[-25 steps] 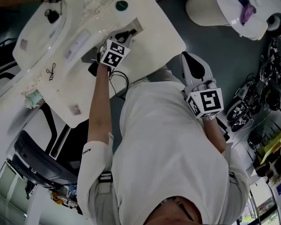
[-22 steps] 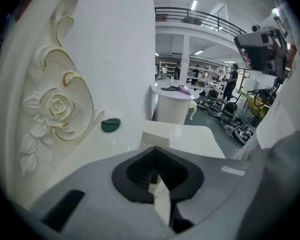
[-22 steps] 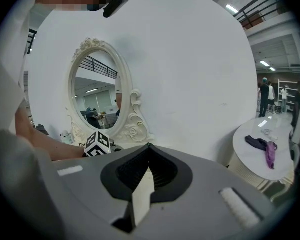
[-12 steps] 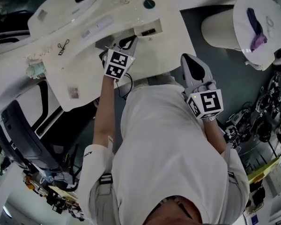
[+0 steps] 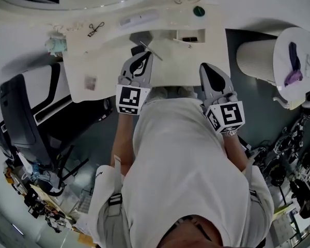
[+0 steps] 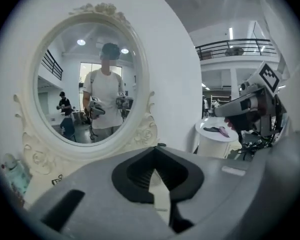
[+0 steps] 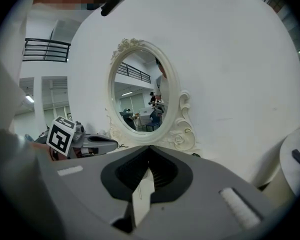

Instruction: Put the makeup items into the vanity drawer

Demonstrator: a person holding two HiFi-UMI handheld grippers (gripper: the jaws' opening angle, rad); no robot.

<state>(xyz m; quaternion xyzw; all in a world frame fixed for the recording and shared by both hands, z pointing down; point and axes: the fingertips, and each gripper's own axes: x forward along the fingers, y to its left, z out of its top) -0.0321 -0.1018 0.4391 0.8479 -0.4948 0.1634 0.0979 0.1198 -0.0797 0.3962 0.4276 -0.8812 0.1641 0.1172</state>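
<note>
Since your left tool (image 5: 143,57) and right tool (image 5: 206,68) are clenched on nothing, you hold them at the desk (image 5: 171,61) edge, ready.

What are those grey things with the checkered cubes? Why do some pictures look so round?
A person holds two grey pinchers: the left gripper and the right gripper. The cubes are part of them. One picture comes from a camera on the person's head, looking down. The round ones come from cameras riding on each gripper, facing the mirror. On the white vanity lie small things, like a round green thing. Both grippers are shut and hold nothing.
</note>
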